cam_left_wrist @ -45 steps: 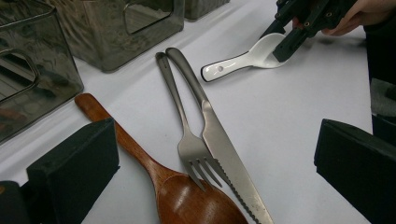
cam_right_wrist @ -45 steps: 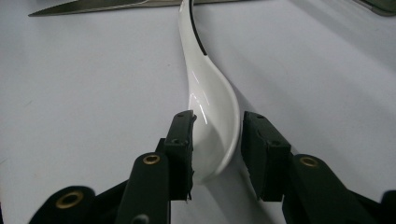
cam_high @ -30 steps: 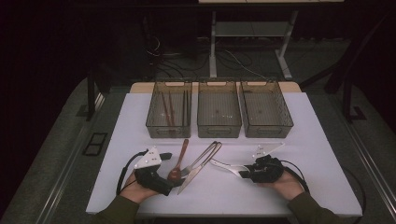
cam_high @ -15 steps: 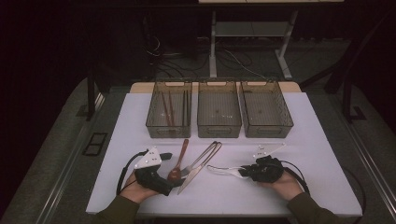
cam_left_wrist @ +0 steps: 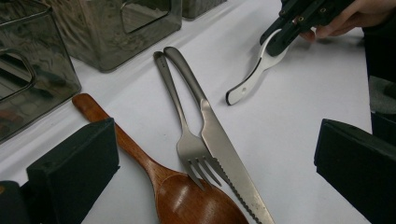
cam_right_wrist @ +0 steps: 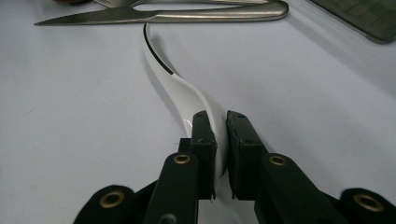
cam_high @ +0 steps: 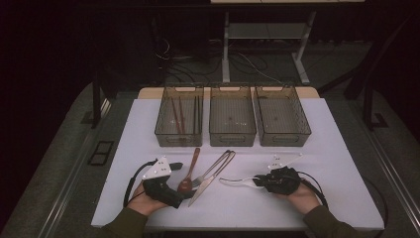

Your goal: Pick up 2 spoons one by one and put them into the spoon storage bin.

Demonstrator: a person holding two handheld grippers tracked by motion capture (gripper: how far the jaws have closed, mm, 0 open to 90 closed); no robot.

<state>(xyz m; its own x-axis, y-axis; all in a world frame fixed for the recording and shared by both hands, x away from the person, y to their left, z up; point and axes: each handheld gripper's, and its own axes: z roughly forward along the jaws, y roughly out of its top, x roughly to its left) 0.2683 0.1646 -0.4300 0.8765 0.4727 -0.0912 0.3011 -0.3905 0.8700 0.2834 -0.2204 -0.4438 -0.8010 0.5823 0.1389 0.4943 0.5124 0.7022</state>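
Note:
A white spoon (cam_high: 233, 181) lies on the white table (cam_high: 327, 148) at the front right. My right gripper (cam_high: 258, 181) is shut on its bowl end; close up, the jaws (cam_right_wrist: 220, 122) pinch the white spoon (cam_right_wrist: 163, 70), whose handle curves away. To the left lie a wooden spoon (cam_high: 190, 171), a metal fork (cam_high: 210, 171) and a metal knife (cam_high: 212, 179), side by side. My left gripper (cam_high: 184, 194) is open and low over them. In its own view the left gripper (cam_left_wrist: 215, 140) straddles the wooden spoon (cam_left_wrist: 187, 200), fork (cam_left_wrist: 184, 135) and knife (cam_left_wrist: 224, 149).
Three clear bins stand in a row at the back: the left bin (cam_high: 179, 116) holds chopsticks, and I see nothing in the middle bin (cam_high: 232, 116) or right bin (cam_high: 282, 116). Bare table lies between the bins and the cutlery. Cables trail from both grippers.
My right gripper has shifted slightly left with the white spoon, and the spoon's handle has swung a little nearer to the person. The left gripper has stayed put.

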